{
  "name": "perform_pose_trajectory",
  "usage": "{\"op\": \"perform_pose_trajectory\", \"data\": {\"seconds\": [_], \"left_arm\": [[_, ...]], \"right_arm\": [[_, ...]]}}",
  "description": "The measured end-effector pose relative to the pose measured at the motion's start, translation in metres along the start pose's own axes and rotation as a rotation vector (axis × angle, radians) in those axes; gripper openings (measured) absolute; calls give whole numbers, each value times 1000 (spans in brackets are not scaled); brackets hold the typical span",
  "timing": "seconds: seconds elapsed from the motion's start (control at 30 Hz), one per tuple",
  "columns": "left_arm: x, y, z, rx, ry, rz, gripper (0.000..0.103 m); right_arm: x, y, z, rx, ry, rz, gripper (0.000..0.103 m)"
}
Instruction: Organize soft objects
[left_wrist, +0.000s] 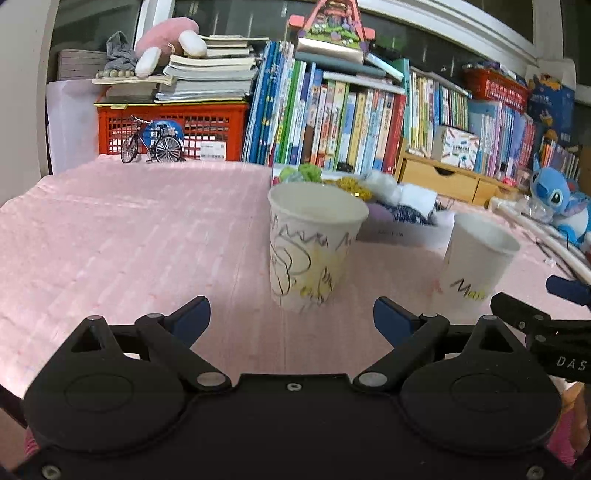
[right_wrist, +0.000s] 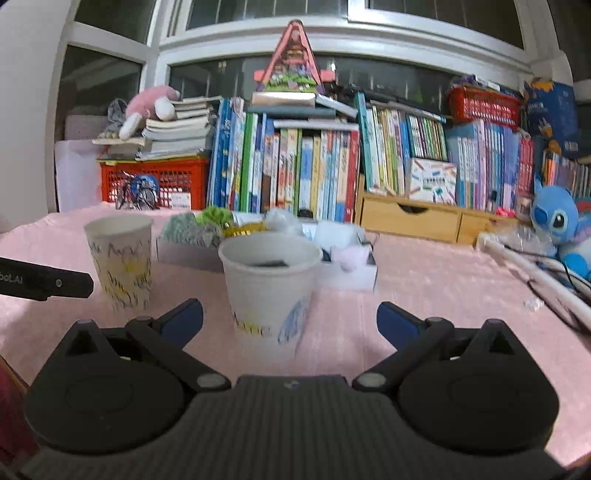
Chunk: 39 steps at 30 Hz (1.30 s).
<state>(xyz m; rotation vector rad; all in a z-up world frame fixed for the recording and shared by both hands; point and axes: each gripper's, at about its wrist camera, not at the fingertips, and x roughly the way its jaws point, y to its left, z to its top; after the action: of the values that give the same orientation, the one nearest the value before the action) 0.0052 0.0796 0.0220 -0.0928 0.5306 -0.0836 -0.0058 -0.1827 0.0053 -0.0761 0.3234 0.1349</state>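
Note:
Two white paper cups with crayon scribbles stand upright on the pink cloth. The left cup (left_wrist: 314, 243) (right_wrist: 120, 258) is just beyond my left gripper (left_wrist: 291, 317), which is open with nothing between its fingers. The right cup (right_wrist: 269, 291) (left_wrist: 476, 258) stands between and just ahead of the fingers of my right gripper (right_wrist: 290, 319), also open; something dark lies inside it. Behind the cups a shallow white box (right_wrist: 347, 273) (left_wrist: 402, 232) holds several fluffy pompoms, green (right_wrist: 212, 218), yellow (right_wrist: 243, 229), white and pink.
A wall of books (right_wrist: 295, 166) and a red crate (right_wrist: 159, 177) line the far edge. A toy bicycle (left_wrist: 153, 142) stands at the back left. A blue plush (right_wrist: 557, 221) and white tubes (right_wrist: 535, 273) lie at the right. The other gripper's tip (right_wrist: 48, 282) shows left.

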Motion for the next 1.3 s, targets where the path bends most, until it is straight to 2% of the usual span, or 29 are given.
{"op": "perform_pose_trajectory", "data": {"seconds": [0.27,0.87,1.3], "left_arm": [[10,-7,-13,32,37,23,95],[27,-16,-24,84,62,80,96],[34,-19,-23,98,75,86,103]], "right_arm": [[6,-4,-15,14,39,-34,103],[15,0,-26,-3,107,-24,103],[20,1,-29,-6,143,-25,103]]}}
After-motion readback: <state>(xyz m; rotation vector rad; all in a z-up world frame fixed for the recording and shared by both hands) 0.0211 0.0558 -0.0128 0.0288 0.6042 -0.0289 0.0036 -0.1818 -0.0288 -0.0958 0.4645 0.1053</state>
